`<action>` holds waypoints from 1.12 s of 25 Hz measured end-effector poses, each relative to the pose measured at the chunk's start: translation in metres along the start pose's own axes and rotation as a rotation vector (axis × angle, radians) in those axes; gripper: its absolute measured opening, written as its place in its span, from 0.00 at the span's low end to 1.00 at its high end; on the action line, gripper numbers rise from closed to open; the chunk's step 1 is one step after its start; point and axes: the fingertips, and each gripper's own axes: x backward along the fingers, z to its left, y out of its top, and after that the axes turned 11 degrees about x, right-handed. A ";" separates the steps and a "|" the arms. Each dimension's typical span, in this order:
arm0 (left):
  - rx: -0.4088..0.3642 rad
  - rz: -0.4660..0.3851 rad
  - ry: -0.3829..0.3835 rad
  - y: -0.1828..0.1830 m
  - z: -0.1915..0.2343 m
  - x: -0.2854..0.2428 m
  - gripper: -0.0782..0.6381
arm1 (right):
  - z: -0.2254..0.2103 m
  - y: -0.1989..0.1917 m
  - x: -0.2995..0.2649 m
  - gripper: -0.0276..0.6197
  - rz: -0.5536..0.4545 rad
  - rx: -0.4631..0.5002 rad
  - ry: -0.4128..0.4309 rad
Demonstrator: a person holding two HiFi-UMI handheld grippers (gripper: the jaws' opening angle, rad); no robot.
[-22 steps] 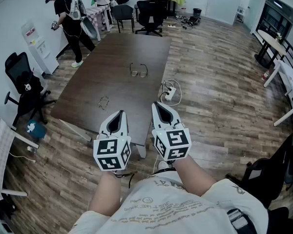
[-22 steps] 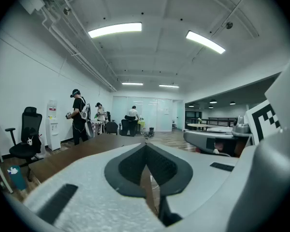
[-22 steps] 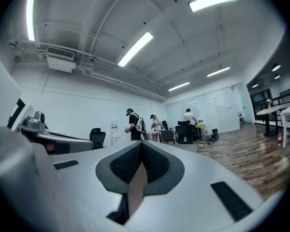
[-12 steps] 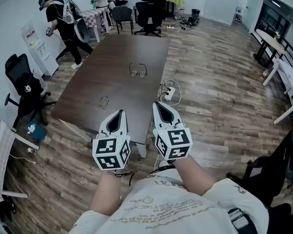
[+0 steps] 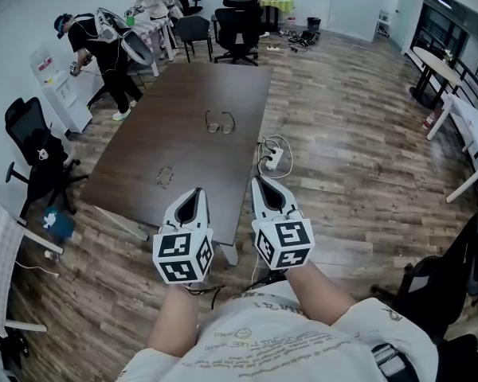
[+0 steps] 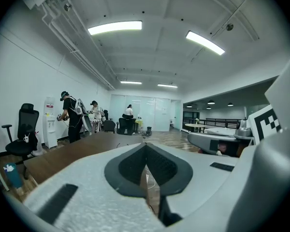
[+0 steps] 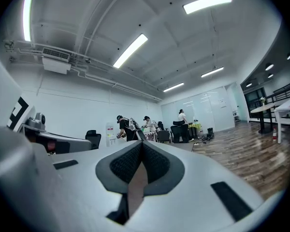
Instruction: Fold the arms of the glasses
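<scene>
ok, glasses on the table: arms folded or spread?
Spread, it seems: glasses lie small on the table, arms reaching back from the lenses.

The glasses [image 5: 221, 122] lie in the middle of the table [image 5: 199, 173]. A power strip [image 5: 272, 159] lies on the floor [image 5: 350, 157], by the table's right edge.

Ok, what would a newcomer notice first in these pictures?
The left gripper and right gripper, both white, shut and empty, are held side by side in the foreground of the head view. Beyond them, a pair of glasses lies near the middle of a long dark table.
</scene>
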 end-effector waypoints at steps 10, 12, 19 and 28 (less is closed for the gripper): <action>-0.006 0.012 0.044 0.001 0.002 -0.083 0.13 | -0.056 -0.016 -0.062 0.06 -0.005 -0.015 0.029; -0.001 0.017 0.053 0.002 0.001 -0.106 0.13 | -0.073 -0.021 -0.080 0.06 0.005 -0.017 0.038; 0.038 0.052 0.060 -0.002 -0.014 -0.191 0.13 | -0.125 -0.034 -0.136 0.06 0.039 -0.017 0.103; 0.059 0.064 0.113 0.005 -0.042 -0.304 0.13 | -0.199 -0.042 -0.207 0.06 0.064 -0.007 0.209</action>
